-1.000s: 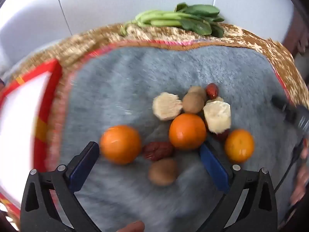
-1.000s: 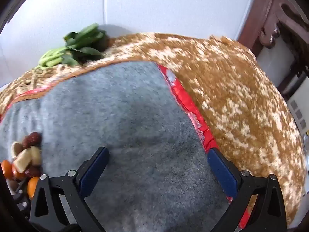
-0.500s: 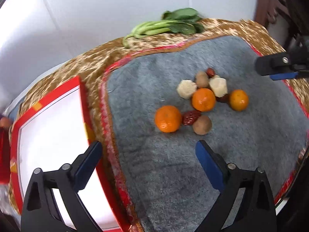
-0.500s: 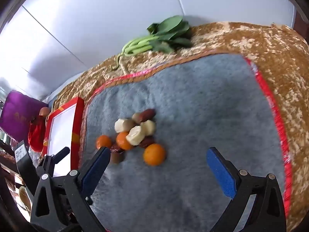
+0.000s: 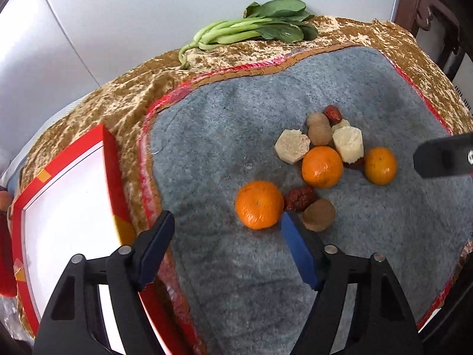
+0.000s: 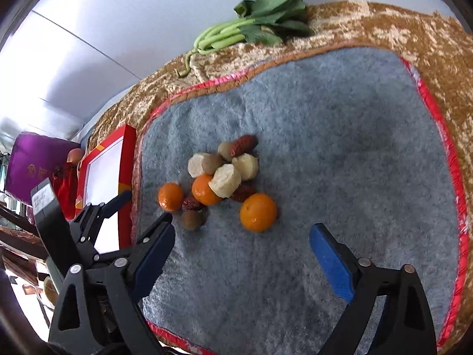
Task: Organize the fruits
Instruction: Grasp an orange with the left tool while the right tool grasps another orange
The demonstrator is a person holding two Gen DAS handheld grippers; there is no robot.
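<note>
A pile of fruit lies on the grey mat (image 5: 224, 136): three oranges (image 5: 259, 204) (image 5: 322, 166) (image 5: 380, 165), red dates (image 5: 300, 198), brown round fruits (image 5: 318, 215) and pale cut chunks (image 5: 292, 150). My left gripper (image 5: 226, 222) is open and empty, just short of the nearest orange. My right gripper (image 6: 241, 227) is open and empty, near the front orange (image 6: 258, 212). The pile also shows in the right wrist view (image 6: 220, 174). The left gripper shows there too (image 6: 142, 207), at the left.
A red-rimmed white tray (image 5: 68, 201) lies left of the mat, also seen in the right wrist view (image 6: 102, 174). Green leafy vegetables (image 5: 251, 31) lie at the back on the gold cloth (image 5: 124, 94). A dark wooden chair (image 5: 428, 14) stands back right.
The left gripper has moved closer to the fruit pile again after pulling back. The right gripper swung left and now faces the fruit pile. Both stayed open.
</note>
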